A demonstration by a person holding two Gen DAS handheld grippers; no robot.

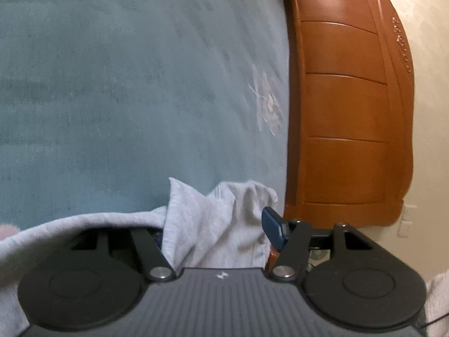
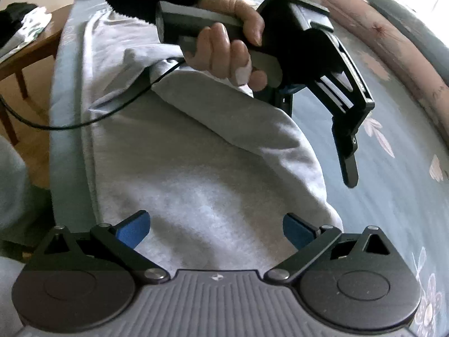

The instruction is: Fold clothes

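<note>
Left wrist view: left gripper [image 1: 221, 224] partly open, bunched pale grey knit garment [image 1: 213, 224] between the fingers, grip uncertain; teal floral bedspread [image 1: 126, 84] beyond, orange-brown wooden headboard [image 1: 345, 112] at 3 o'clock

Right wrist view: right gripper [image 2: 216, 230] wide open, empty, above the garment; bare hand [image 2: 227, 53] at 12 o'clock

Garment [image 2: 213, 168] lies on bed [image 1: 112, 84] (headboard [image 1: 345, 106] right).
</note>
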